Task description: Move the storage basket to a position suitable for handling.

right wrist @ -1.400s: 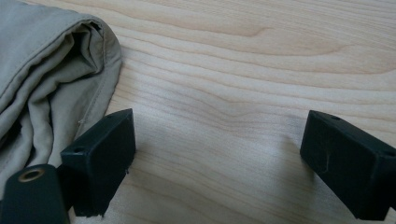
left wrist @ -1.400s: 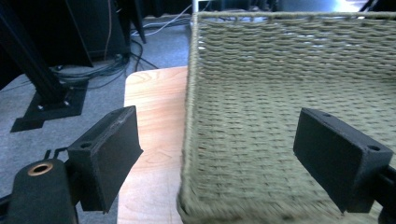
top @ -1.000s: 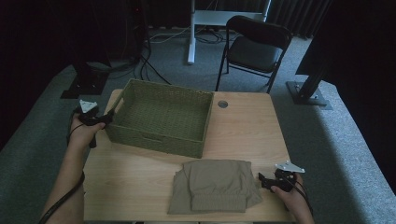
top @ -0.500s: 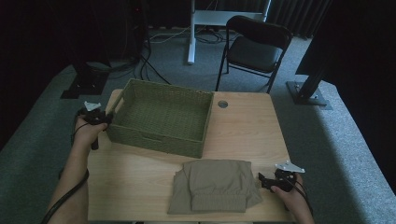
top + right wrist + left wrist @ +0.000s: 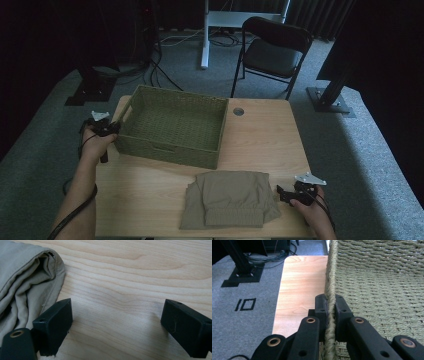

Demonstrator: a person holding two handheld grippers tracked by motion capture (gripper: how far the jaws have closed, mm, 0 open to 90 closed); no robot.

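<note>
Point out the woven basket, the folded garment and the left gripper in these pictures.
woven basket [image 5: 172, 122], high view, on its woven floor.
folded garment [image 5: 227, 197], high view, on the middle of the top fold.
left gripper [image 5: 331, 306], left gripper view, between its fingers, shut on the basket's rim.

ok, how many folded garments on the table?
1: a folded khaki garment on the table's near edge, outside the woven basket, just left of the right tongs.

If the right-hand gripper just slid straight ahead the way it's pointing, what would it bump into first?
Probably the folded khaki garment: the right gripper, jaws open, points at its edge, with only a little bare table between.
</note>
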